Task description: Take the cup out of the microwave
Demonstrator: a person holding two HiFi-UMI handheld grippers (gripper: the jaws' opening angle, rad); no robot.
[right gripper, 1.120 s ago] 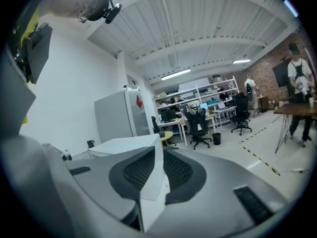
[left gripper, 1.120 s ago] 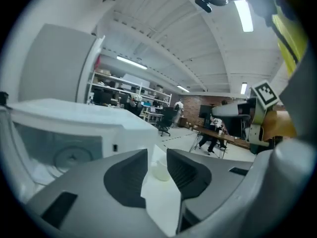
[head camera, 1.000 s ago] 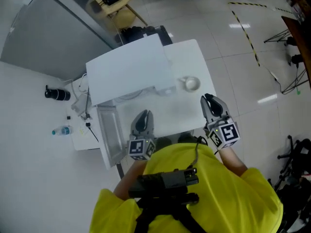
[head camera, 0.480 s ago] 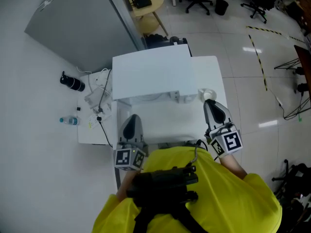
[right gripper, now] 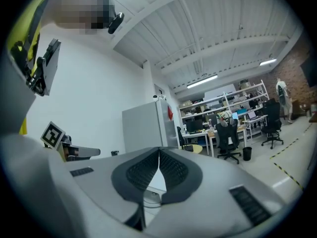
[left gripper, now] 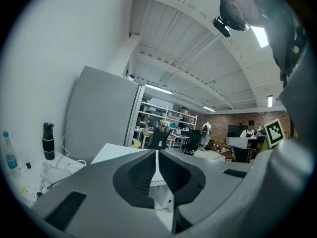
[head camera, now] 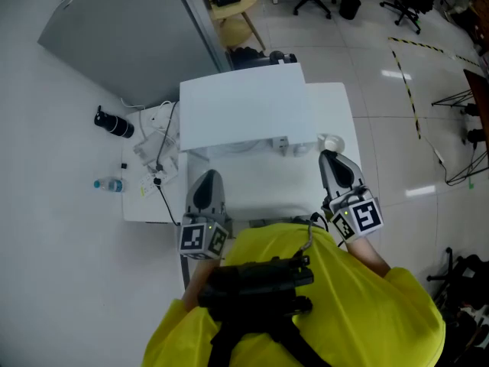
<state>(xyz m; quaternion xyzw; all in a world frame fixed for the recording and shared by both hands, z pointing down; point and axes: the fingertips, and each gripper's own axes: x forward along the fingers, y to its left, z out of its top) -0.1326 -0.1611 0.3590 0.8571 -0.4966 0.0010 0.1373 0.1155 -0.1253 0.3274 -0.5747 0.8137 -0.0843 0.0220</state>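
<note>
The cup (head camera: 331, 143) is seen standing on the worktop (head camera: 260, 188) beside the microwave (head camera: 244, 113), just ahead of the right tongs (head camera: 330, 160). These and the left tongs (head camera: 206, 183) are held clenched, with nothing gripped.

**A:** How's your right gripper (right gripper: 159, 155) looking?

**B:** Jaws pressed together tip to tip, mate, nothing between them. You've got it aimed at a grey panel (right gripper: 142, 129), desks (right gripper: 200, 134) and a chair (right gripper: 228, 135) off to its right. A marker cube (right gripper: 52, 134) shows at your far left.
</note>
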